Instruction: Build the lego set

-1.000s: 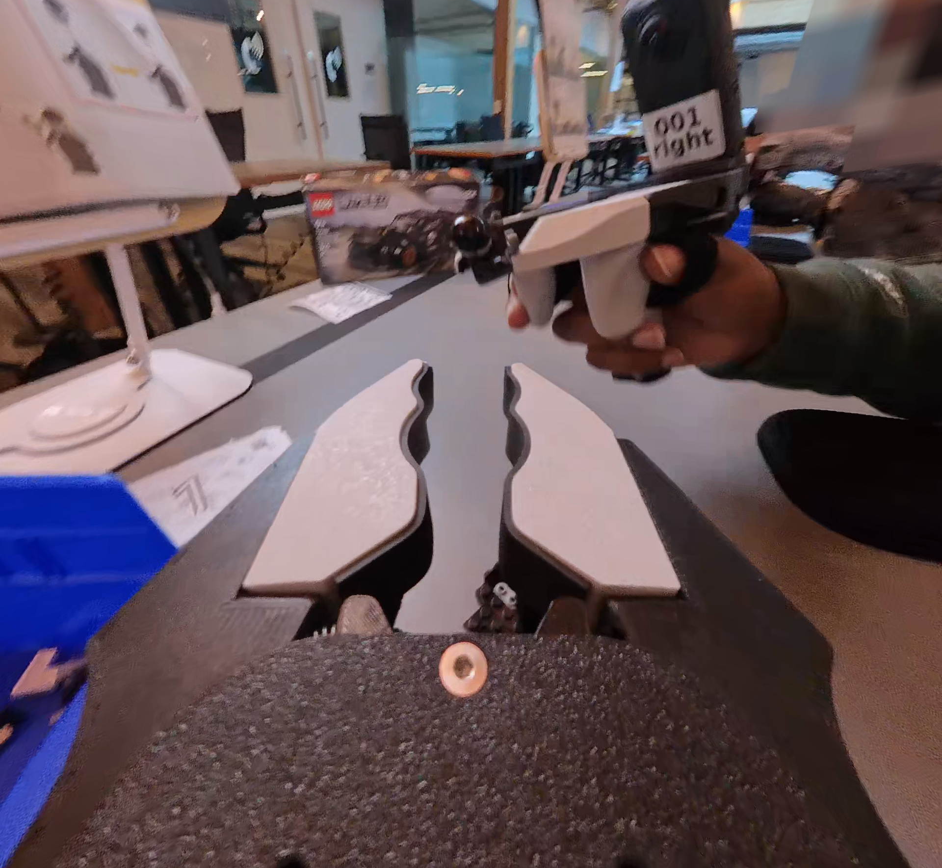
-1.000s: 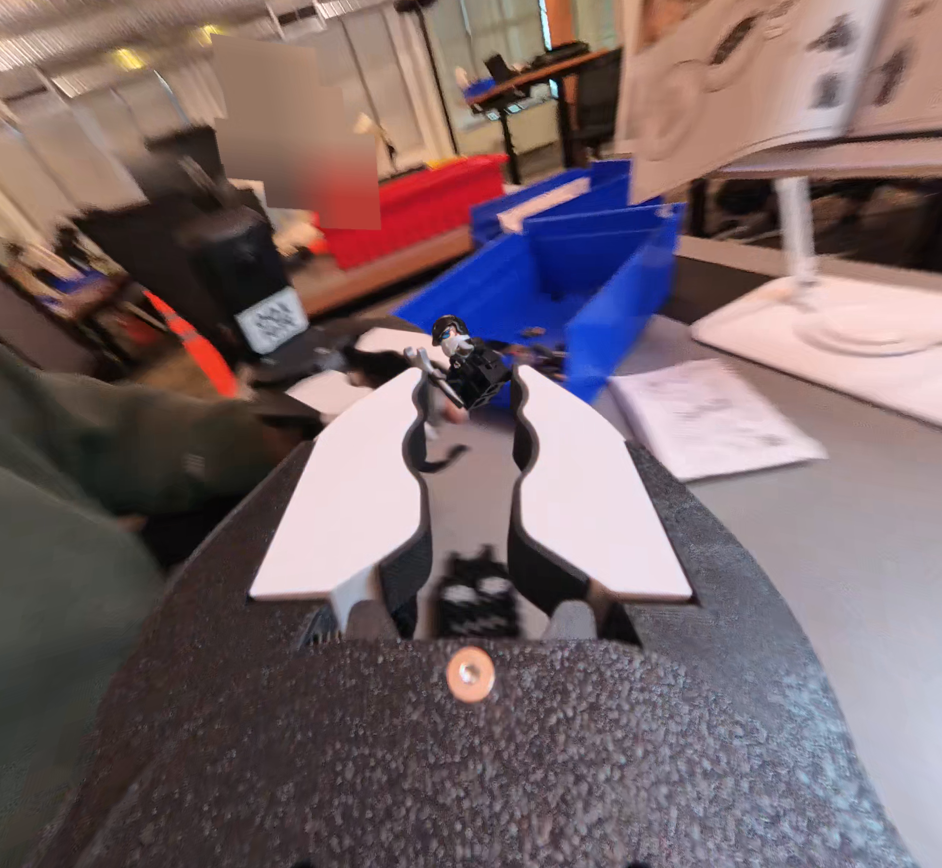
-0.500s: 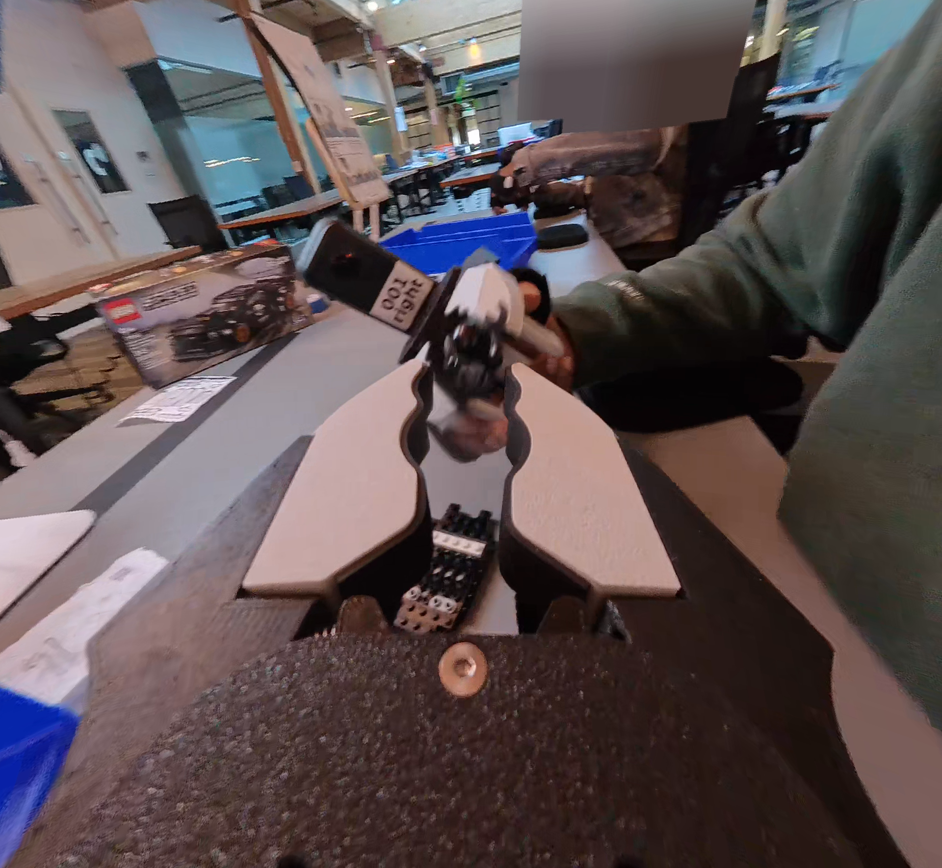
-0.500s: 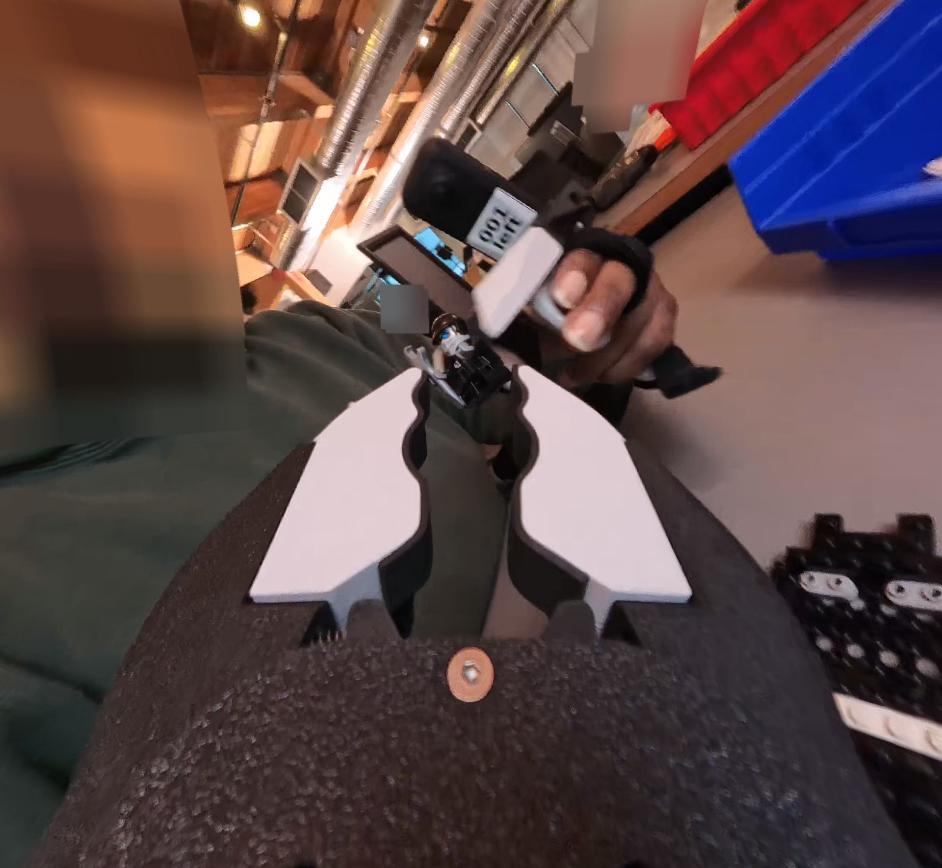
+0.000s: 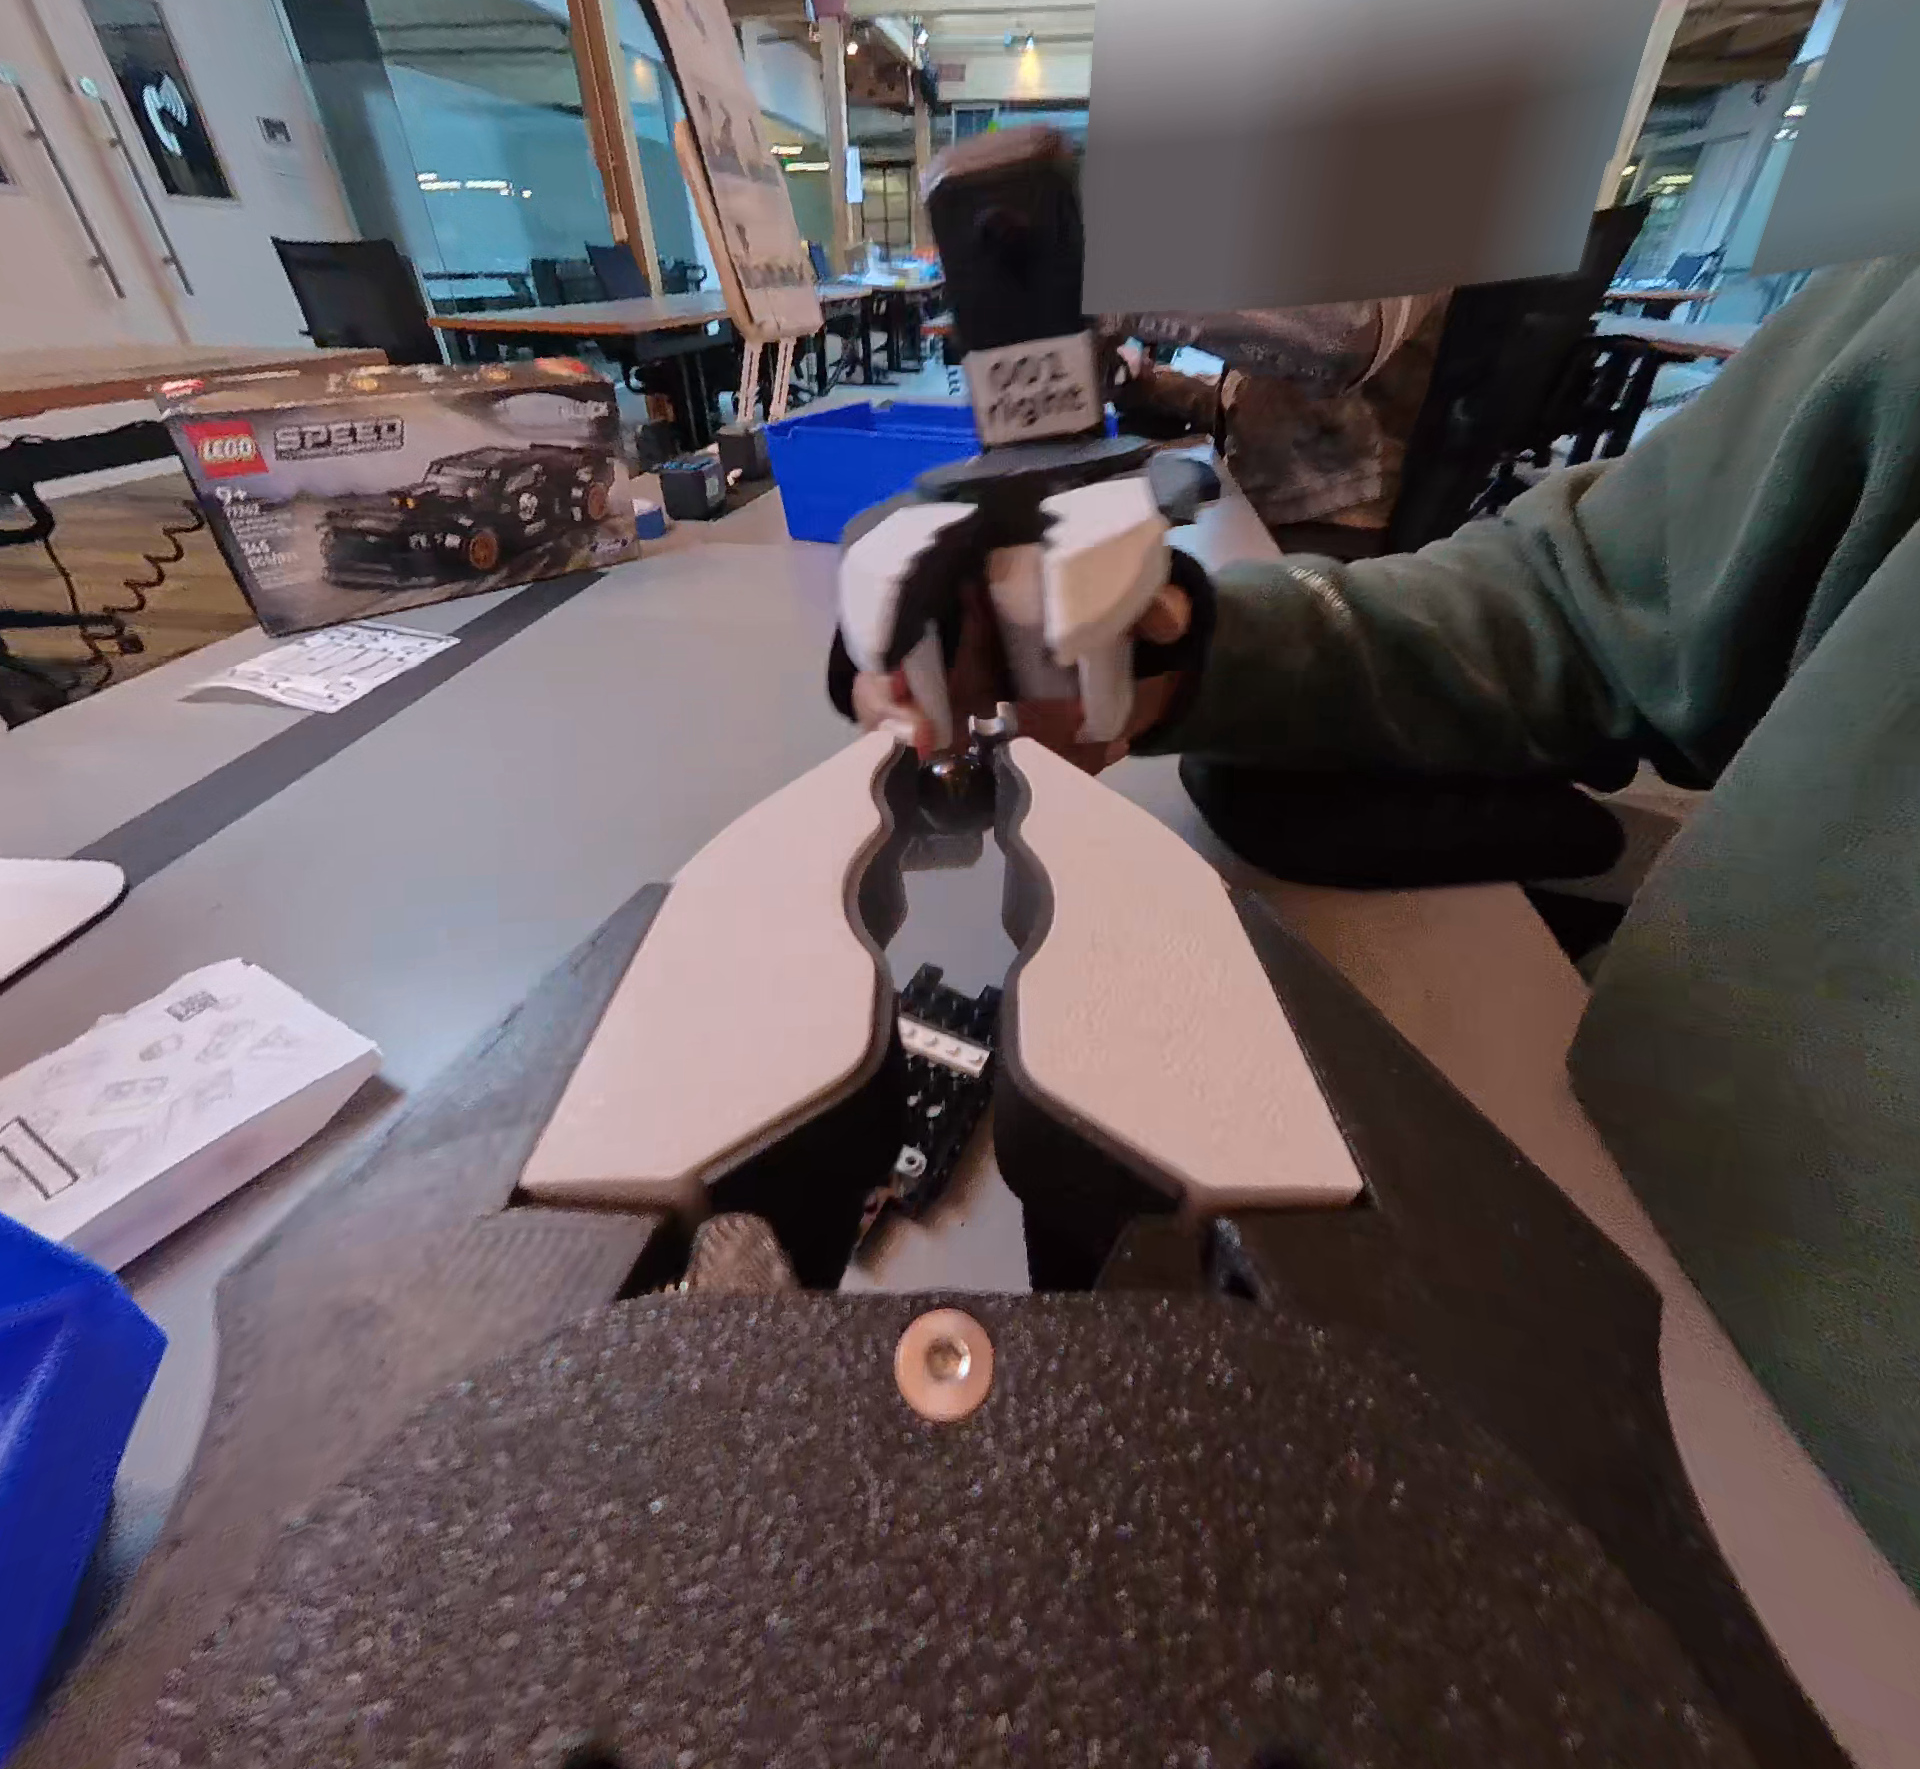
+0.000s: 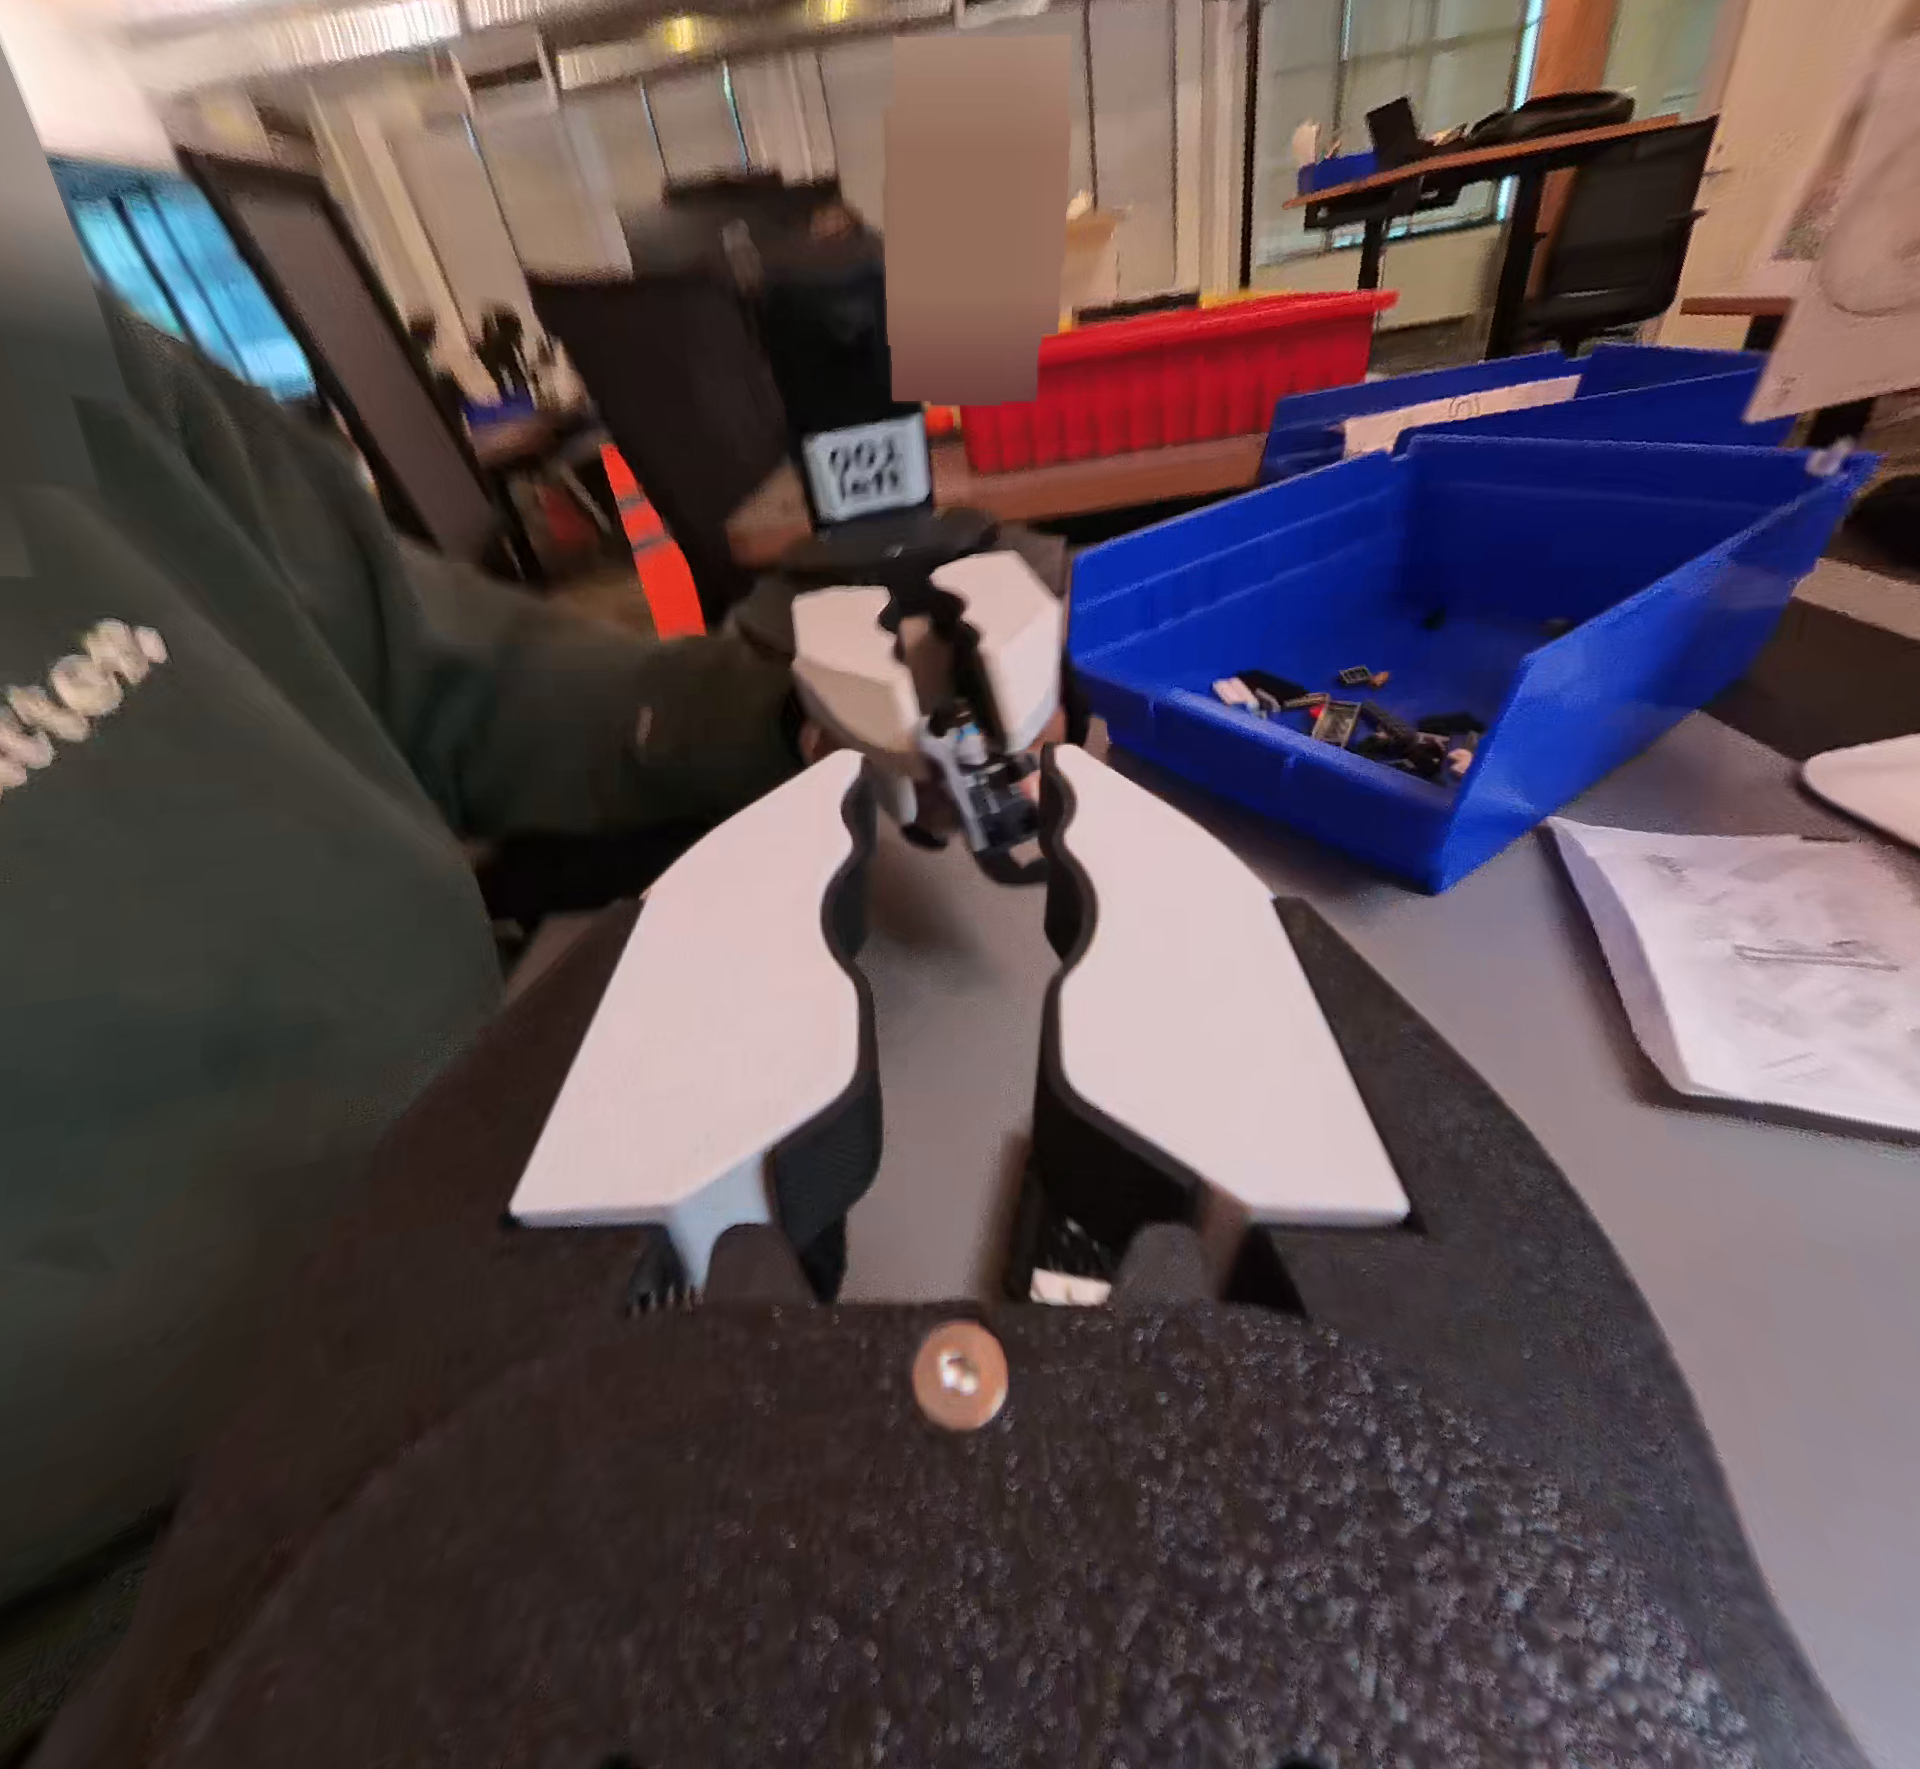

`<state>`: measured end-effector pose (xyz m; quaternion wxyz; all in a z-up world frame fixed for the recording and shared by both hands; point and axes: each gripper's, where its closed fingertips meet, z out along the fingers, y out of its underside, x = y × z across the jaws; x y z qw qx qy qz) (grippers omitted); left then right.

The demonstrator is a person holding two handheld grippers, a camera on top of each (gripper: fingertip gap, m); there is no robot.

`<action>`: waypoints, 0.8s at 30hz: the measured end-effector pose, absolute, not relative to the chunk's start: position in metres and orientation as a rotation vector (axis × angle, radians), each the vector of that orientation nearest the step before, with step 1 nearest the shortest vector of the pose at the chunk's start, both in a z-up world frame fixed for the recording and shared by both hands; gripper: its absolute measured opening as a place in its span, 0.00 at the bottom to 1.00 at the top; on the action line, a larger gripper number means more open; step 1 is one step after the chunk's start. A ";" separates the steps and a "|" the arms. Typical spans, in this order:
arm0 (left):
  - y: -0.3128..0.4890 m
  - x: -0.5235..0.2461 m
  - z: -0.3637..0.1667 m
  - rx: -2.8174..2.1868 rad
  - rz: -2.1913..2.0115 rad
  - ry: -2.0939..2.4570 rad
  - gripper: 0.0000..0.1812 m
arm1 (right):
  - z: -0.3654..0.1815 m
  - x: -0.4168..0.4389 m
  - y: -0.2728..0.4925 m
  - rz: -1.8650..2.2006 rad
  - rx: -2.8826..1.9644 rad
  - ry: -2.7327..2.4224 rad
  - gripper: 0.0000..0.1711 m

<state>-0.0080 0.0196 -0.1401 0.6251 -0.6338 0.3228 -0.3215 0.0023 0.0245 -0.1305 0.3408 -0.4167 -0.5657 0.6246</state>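
A small minifigure [image 6: 977, 784] with a black helmet and dark body sits between the tips of my right gripper [image 6: 956, 784], which is shut on it. My left gripper [image 5: 948, 763] faces the right one tip to tip, and its jaws are closed around the figure's black helmet [image 5: 951, 784]. The right gripper [image 5: 1008, 732] hangs just beyond, held by a hand in a green sleeve. In the right wrist view the left gripper [image 6: 966, 753] reaches the figure from the far side. A black studded brick assembly [image 5: 940, 1044] lies on the grey table below the left fingers.
A blue bin [image 6: 1455, 639] with several small dark pieces stands right of the grippers, with a red bin [image 6: 1174, 389] behind it. Paper booklets [image 6: 1766, 971] [image 5: 156, 1096] lie on the table. A toy car box [image 5: 416, 493] stands at the far left, beside a loose sheet [image 5: 322, 670]. The grippers are tip to tip, or close to it.
The two grippers have swung to face each other. The right one kept the minifigure. The left jaws have narrowed around its helmet.
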 end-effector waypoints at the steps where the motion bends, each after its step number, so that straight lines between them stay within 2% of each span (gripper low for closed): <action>1: 0.021 -0.009 -0.143 -1.468 -0.735 0.741 0.08 | -0.137 0.001 0.019 1.552 -1.070 -1.530 0.17; 6: 0.018 0.001 -0.160 -1.525 -0.771 0.809 0.08 | -0.160 -0.006 0.005 1.454 -1.061 -1.658 0.08; 11: 0.010 0.007 -0.167 -1.545 -0.788 0.884 0.08 | -0.165 0.000 -0.003 1.554 -1.081 -1.734 0.05; 17: 0.007 0.007 -0.160 -1.518 -0.865 0.858 0.08 | -0.149 0.003 -0.005 1.863 -1.077 -1.587 0.04; 19: 0.013 -0.007 -0.175 -1.583 -0.813 0.857 0.08 | -0.108 0.017 0.018 2.110 -1.006 -1.293 0.03; 21: 0.014 -0.015 -0.170 -1.572 -0.887 0.801 0.08 | -0.109 0.018 0.036 1.961 -1.034 -1.262 0.04; 24: 0.010 -0.008 -0.178 -1.614 -0.913 0.851 0.08 | -0.139 0.005 0.033 1.822 -1.150 -1.400 0.03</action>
